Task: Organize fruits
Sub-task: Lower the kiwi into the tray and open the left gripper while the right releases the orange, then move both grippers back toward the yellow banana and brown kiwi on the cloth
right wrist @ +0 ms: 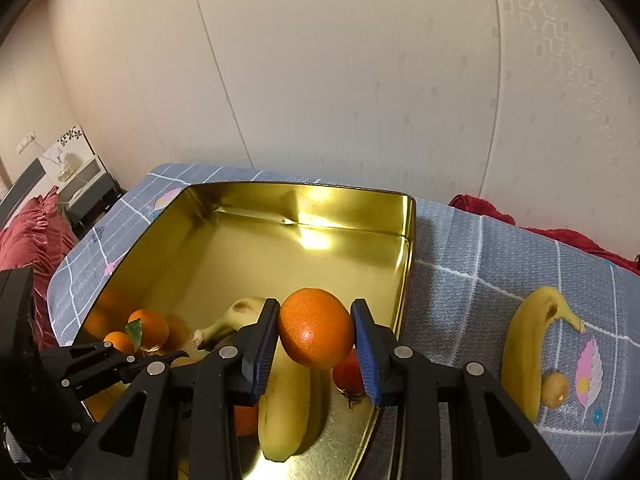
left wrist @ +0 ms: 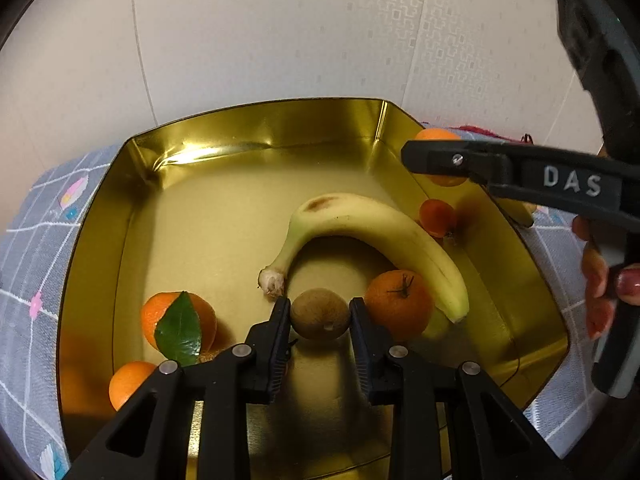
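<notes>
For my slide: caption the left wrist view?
Left gripper clamps a kiwi inside the gold tin beside a banana.

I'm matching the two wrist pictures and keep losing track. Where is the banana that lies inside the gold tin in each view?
Left wrist: the banana arches across the tin's middle-right, stem end just beyond the kiwi.
Right wrist: it runs lengthwise at bottom centre, partly behind the held orange.
Shared landmark: the gold tin.

Left gripper (left wrist: 320, 316): black plastic linkage arms, silver pivot screws, ribbed black pads. Right gripper (right wrist: 316, 334): same build, blue pads; white "DAS" lettering on its side. Fingernails (left wrist: 628, 282) polished dark red.
</notes>
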The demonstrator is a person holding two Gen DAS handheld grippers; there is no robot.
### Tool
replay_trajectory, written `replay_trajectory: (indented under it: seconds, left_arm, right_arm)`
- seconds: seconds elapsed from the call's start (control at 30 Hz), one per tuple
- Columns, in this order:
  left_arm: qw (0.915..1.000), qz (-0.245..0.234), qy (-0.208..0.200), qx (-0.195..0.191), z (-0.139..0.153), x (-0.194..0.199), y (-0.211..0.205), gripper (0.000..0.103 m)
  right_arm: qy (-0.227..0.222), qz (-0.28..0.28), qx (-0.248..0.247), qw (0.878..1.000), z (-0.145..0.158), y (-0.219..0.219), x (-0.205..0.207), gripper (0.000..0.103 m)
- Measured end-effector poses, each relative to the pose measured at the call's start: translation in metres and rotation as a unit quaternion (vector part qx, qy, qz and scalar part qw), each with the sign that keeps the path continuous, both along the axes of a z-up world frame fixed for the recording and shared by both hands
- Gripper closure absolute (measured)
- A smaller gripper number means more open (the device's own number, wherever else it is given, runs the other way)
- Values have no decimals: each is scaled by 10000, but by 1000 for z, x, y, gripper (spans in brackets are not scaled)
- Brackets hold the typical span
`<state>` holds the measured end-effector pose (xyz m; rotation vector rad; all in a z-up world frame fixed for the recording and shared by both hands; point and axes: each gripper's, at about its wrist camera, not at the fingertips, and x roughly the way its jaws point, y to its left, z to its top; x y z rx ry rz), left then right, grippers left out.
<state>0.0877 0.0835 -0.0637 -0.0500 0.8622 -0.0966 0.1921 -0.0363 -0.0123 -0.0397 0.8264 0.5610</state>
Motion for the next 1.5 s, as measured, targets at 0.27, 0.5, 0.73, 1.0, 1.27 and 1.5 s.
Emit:
replay_trajectory:
  seconds: [0.27, 0.5, 0.73, 1.0, 1.27, 1.5]
  left_arm:
    - [9995, 206, -230, -96, 11, -8, 16, 60]
    - [9980, 439, -364, -257, 18, -9, 31, 53]
    - [9970, 539, -422, -361, 22, -11, 33, 51]
    - [9968, 573, -454, -331, 22, -10, 34, 41]
    - [9945, 768, -425, -579, 24, -7, 37, 23]
    - [9945, 855, -448, -398, 26, -4, 33, 16]
  right_arm:
    - [26, 105, -188, 9998, -6, 10, 11, 66]
    - [142, 182, -391, 9990, -16, 20, 20, 66]
    - [180, 144, -392, 9990, -16, 20, 23, 66]
    - [31, -146, -234, 9996, -8, 4, 22, 66]
    - [-31, -274, 106, 9996, 7, -11, 13, 66]
    - [6, -311, 148, 9994, 8, -20, 3, 66]
